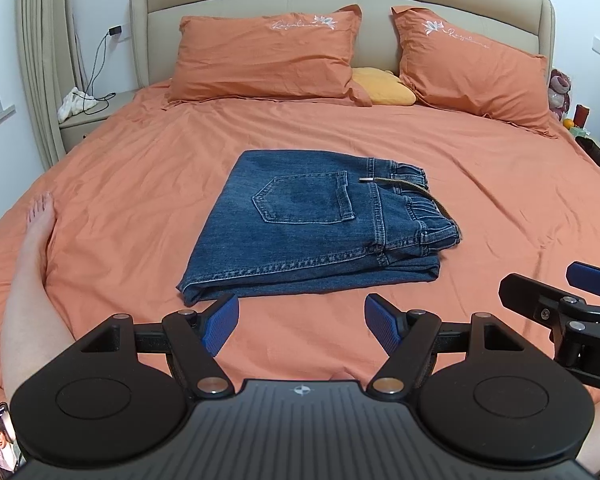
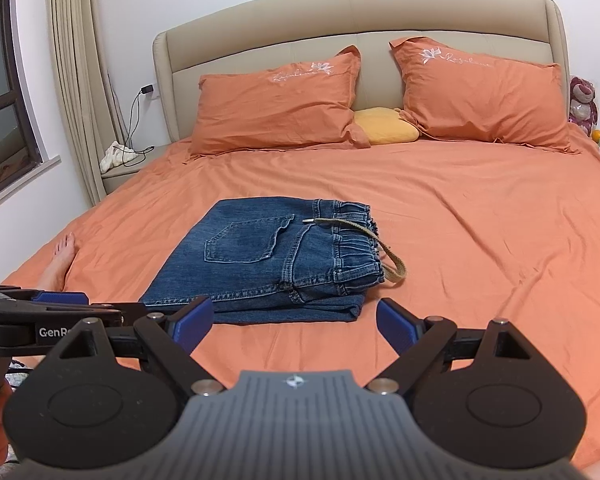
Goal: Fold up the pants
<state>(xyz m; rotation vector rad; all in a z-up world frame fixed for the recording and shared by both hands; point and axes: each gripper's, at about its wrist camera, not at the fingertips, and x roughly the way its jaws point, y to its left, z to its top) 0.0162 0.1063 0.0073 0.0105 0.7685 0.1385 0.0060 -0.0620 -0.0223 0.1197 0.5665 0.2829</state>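
Both left tongs [image 1: 301,322] and right tongs [image 2: 296,325] hover level, spread wide and empty, just short of the folded jeans [image 1: 320,220].

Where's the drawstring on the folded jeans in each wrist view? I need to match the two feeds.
Left wrist: the drawstring lies right of centre, across the waistband of the jeans.
Right wrist: the drawstring lies near centre, looping off the jeans' right edge.
Shared landmark: the yellow pillow between the orange pillows.

2 near, headboard-facing views over bed [image 1: 140,184]
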